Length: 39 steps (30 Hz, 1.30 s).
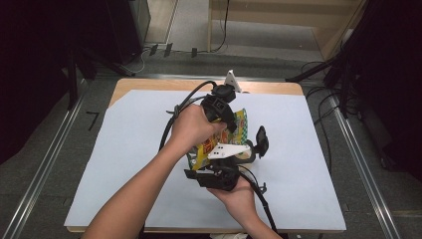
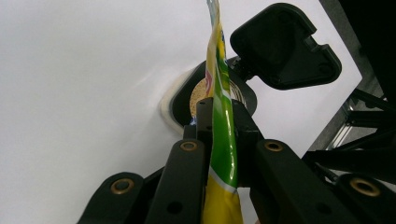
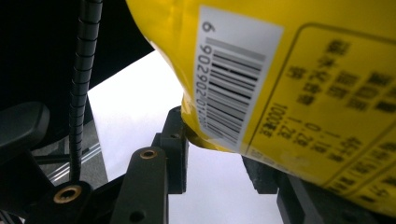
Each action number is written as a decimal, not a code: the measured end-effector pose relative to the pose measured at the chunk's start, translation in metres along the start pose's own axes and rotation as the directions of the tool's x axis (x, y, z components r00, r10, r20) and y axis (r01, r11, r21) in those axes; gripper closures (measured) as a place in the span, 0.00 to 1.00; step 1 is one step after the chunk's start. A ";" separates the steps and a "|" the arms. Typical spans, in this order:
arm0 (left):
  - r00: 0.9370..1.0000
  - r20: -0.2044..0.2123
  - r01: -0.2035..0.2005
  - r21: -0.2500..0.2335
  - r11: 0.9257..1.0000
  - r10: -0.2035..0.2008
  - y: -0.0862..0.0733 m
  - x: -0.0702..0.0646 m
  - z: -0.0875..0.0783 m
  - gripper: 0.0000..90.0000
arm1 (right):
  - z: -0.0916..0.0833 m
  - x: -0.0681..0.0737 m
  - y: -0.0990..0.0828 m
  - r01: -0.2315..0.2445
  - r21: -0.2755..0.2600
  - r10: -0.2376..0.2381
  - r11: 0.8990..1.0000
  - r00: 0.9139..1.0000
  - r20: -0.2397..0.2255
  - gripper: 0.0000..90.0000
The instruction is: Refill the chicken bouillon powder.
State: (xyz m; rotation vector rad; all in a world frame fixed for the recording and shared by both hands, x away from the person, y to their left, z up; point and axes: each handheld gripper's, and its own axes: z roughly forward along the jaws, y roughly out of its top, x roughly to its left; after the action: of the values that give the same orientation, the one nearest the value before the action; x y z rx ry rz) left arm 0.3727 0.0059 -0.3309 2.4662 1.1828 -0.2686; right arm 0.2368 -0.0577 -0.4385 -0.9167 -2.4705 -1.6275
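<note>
Left gripper point(image 1: 230, 125): clamped on the top edge of the snack bag point(image 1: 238, 130), held over the middle of the table. In the left gripper view the jaws pinch the bag's thin yellow-green seam point(image 2: 222, 140) flat between them, no gap either side. The left hand point(image 1: 191, 127) wraps the gripper body, with its cable looping off to the far left.

The bag hangs between the two grippers, off the white sheet point(image 1: 124, 149) that covers the table point(image 1: 149, 83). It is tilted, top edge toward the far side and lower end toward the near side.

Right gripper point(image 1: 219, 175): it grips the bag's lower end from the near side, right hand point(image 1: 239, 196) under it. In the right gripper view the yellow back panel with barcode point(image 3: 229, 84) sits across the jaws, one pad against the bag's bottom corner point(image 3: 191, 130). The other pad is mostly hidden behind the bag, but it reads as a grip on the wider, filled part.

Right of the bag: a black container point(image 2: 187, 95) on the sheet, lid point(image 2: 285, 46) flipped open to the right, pale grainy contents visible inside. In the high view it sits just right of the grippers point(image 1: 259, 144).
</note>
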 end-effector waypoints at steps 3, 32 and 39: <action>1.000 0.001 0.003 0.008 1.000 -0.003 0.001 0.000 0.000 0.96 | 0.000 0.001 0.001 -0.003 -0.002 0.003 1.000 1.000 -0.002 0.73; 0.999 -0.039 -0.024 0.022 0.999 0.024 0.003 -0.011 0.001 0.95 | 0.001 0.000 -0.001 -0.006 -0.010 0.006 1.000 1.000 0.016 0.74; 1.000 -0.016 -0.007 0.029 1.000 0.008 0.004 -0.005 0.001 0.95 | -0.001 0.001 0.002 -0.021 -0.006 0.021 1.000 1.000 -0.006 0.74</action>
State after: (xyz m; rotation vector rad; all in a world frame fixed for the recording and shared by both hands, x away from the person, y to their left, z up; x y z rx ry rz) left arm 0.3728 -0.0006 -0.3287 2.5020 1.1838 -0.2668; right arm 0.2369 -0.0579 -0.4360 -0.9344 -2.4448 -1.6302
